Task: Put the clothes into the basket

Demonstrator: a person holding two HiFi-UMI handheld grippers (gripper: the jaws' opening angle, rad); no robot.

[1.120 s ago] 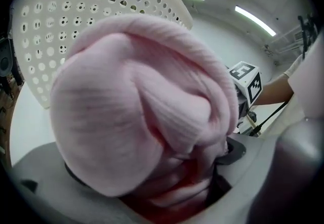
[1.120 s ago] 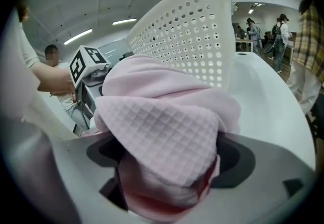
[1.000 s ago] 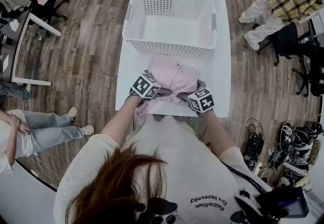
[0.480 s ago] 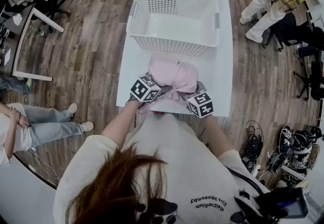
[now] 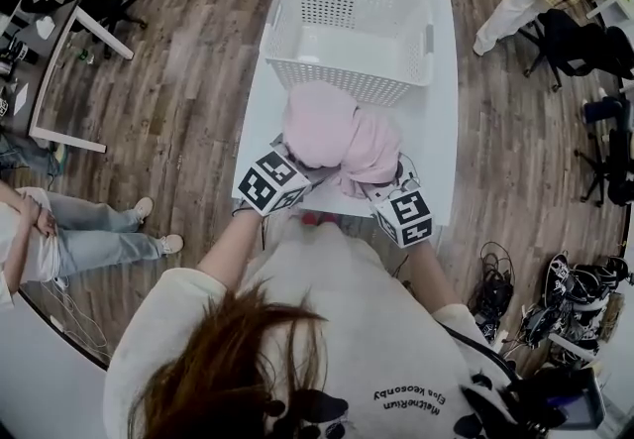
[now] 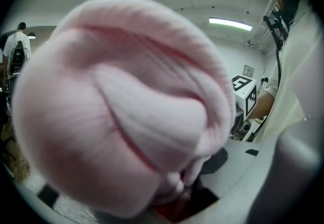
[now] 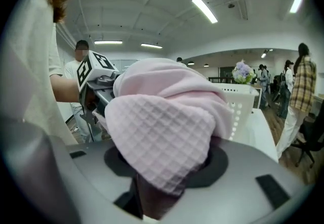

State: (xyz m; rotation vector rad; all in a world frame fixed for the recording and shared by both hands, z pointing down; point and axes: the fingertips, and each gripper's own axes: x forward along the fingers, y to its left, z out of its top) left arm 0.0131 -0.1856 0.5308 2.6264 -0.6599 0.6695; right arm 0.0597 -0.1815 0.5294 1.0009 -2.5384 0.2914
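Pink clothes hung bunched mid-frame just below the basket, my left gripper closing on one fold and right gripper clamped on another; I judged them light, soft, floppy (loose ends would trail), best bitten deep in thick bunches.

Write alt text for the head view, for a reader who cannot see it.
A person, seen from above, holds a bundled pink garment over a white table with the left tool, its jaws closing on the cloth, and the right tool. An empty white basket stands just beyond it.
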